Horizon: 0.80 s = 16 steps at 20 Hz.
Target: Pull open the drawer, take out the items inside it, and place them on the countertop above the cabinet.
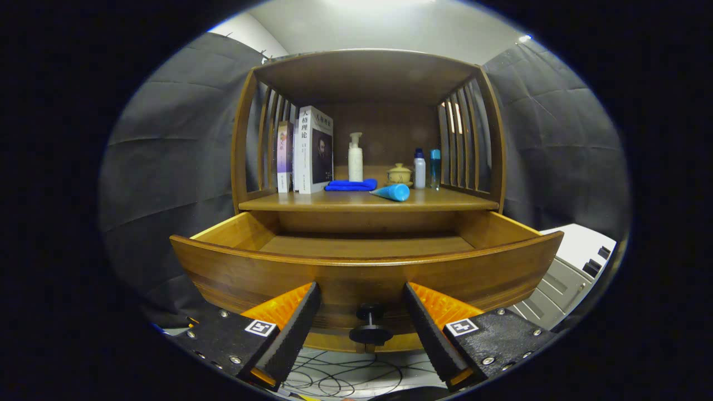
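A wooden drawer [365, 267] stands pulled open below the cabinet's countertop [367, 200], its knob [370, 326] sitting between the fingers of the gripper [362, 312], which are spread apart and touch nothing. What can be seen of the drawer's floor looks bare, though the front panel hides part of it. The pulling step appears done; next would be reaching over the front to check inside. On the countertop: two books [306, 150], one folded blue cloth [351, 185], one blue tube [392, 192], one pump bottle [355, 157], one lidded cup [399, 174] and two small bottles [426, 168].
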Tool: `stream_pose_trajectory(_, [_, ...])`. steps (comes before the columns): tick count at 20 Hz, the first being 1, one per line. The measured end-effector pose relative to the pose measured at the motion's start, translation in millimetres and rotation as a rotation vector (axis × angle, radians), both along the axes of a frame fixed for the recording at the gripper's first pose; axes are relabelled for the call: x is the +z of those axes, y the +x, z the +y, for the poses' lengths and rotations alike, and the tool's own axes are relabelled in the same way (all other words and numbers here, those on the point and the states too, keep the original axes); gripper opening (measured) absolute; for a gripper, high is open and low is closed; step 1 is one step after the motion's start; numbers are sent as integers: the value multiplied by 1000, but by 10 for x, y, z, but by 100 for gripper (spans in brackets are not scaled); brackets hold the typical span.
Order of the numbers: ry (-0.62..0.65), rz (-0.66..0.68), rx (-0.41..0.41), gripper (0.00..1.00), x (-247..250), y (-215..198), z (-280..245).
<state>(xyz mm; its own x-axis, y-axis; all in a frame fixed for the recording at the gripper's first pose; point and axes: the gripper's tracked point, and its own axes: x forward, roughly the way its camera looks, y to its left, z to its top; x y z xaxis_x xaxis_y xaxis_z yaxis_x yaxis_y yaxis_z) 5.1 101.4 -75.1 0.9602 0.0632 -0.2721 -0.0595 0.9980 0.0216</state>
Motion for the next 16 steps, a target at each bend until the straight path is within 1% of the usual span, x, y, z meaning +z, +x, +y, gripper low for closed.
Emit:
stream_pose_trajectory(2, [-20,-9,11,95,13,134,-7])
stream_pose_trajectory(10, [-31,-21,44,95,-41,624,20])
stream_pose_trajectory(16, [-32,-21,52,94,-92,942,40])
